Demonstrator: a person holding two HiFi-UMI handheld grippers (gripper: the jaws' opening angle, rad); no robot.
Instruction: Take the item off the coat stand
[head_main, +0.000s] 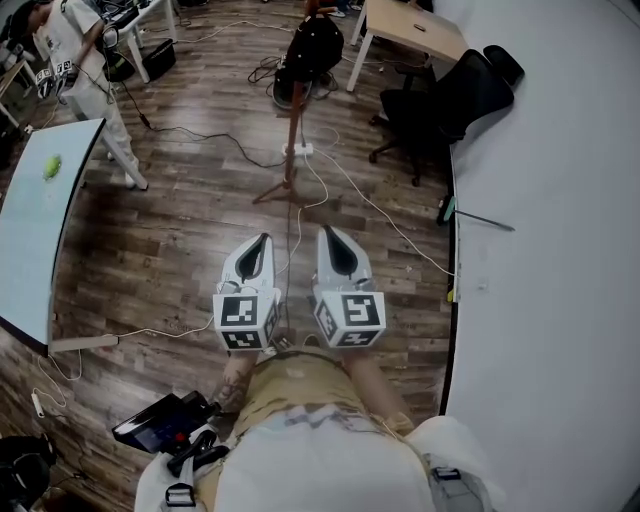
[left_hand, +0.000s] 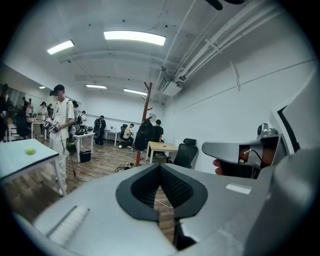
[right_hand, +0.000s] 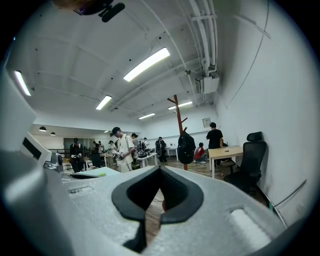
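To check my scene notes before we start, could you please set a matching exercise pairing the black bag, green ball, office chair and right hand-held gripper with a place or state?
Things:
1. black bag
2. green ball
3. office chair
4. right hand-held gripper

Places or states:
A. on the pale table
B. shut, holding nothing
C. hanging on the coat stand
D. beside the wooden desk

Pairs: 1-C, 2-A, 3-D, 4-B.

Coat stand (head_main: 292, 130): set ahead on the floor (head_main: 200, 250), a bag (head_main: 313, 45) hung on it.
Chair (head_main: 440, 100): placed right of the stand, before a desk (head_main: 415, 28).
Table (head_main: 35, 215): placed at left, 1 ball (head_main: 52, 166) on it.
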